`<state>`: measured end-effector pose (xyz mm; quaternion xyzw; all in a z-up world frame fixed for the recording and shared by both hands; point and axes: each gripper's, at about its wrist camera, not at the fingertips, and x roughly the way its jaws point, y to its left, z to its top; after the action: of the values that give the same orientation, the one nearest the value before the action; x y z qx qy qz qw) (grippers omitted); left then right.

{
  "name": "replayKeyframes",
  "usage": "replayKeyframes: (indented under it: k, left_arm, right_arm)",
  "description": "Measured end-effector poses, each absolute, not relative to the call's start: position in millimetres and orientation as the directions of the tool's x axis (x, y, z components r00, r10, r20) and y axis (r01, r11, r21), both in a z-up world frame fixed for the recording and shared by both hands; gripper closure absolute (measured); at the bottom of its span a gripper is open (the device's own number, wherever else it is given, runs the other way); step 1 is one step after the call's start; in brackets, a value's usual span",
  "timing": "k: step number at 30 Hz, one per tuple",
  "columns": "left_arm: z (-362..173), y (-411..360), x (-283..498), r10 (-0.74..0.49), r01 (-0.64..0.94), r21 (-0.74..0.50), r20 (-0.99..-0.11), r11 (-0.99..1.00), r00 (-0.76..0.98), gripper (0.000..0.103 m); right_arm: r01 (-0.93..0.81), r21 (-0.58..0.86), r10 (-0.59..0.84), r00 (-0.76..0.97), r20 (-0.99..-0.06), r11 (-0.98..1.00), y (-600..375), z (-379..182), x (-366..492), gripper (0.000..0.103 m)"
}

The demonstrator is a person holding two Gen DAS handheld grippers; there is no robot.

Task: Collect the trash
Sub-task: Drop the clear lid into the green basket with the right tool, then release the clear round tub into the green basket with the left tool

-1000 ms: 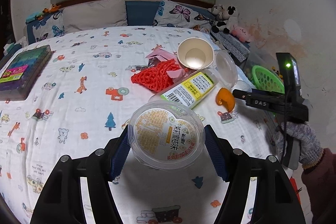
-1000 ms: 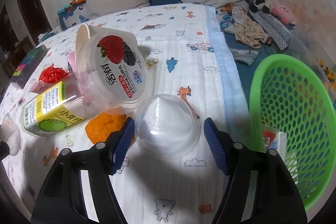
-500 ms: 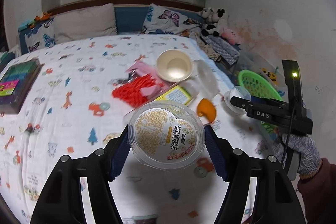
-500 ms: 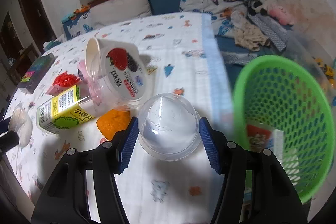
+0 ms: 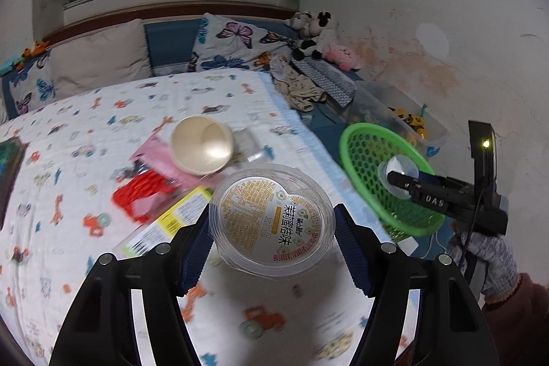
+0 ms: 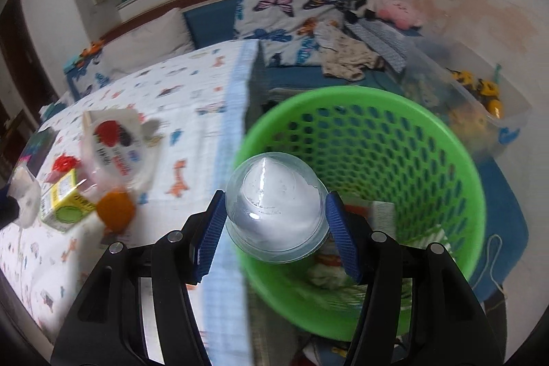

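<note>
My left gripper [image 5: 272, 239] is shut on a clear plastic tub with a yellow printed lid [image 5: 274, 222], held above the bed. My right gripper [image 6: 274, 222] is shut on a clear domed plastic cup [image 6: 274, 211] and holds it over the near rim of the green mesh basket [image 6: 429, 139]; it also shows in the left wrist view [image 5: 398, 175] at the basket [image 5: 370, 146]. The basket holds some paper and wrapper trash [image 6: 381, 211]. On the bed lie a paper cup [image 5: 201, 148], a red net [image 5: 147, 194], a yellow-labelled carton [image 5: 168, 222], a berry tub [image 6: 113, 146] and an orange piece [image 6: 115, 210].
The bed has a white cartoon-print sheet [image 5: 85, 132] with pillows [image 5: 99, 57] at the head. Plush toys [image 5: 312, 33] and clothes [image 5: 298, 88] lie at the right. A clear bin of toys [image 5: 405, 119] stands behind the basket by the wall. A dark book [image 6: 37, 150] lies far left.
My right gripper lifted the domed cup off the bed and carried it right, over the green basket. My left gripper, still holding the tub, rose and swung right toward the basket.
</note>
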<state>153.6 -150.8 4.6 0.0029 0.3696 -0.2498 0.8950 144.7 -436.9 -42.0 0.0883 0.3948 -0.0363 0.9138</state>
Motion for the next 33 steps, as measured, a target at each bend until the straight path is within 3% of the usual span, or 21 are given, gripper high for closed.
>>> replayKeyframes:
  k: [16, 33]
  left_arm:
    - [8.1, -259.4, 184.5, -0.48, 0.552, -0.136, -0.687, 0.822, 0.546, 0.037]
    - [-32.9, -356.7, 202.1, -0.482, 0.619, -0.14, -0.765, 0.773, 0.428, 0.037]
  right_arm:
    - [0.216, 0.181, -0.02, 0.694, -0.72, 0.959, -497.3, -51.6, 124.8, 0.036]
    - [0.32, 0.24, -0.072, 0.722, -0.688, 0.917, -545.0, -49.0, 70.4, 0.03]
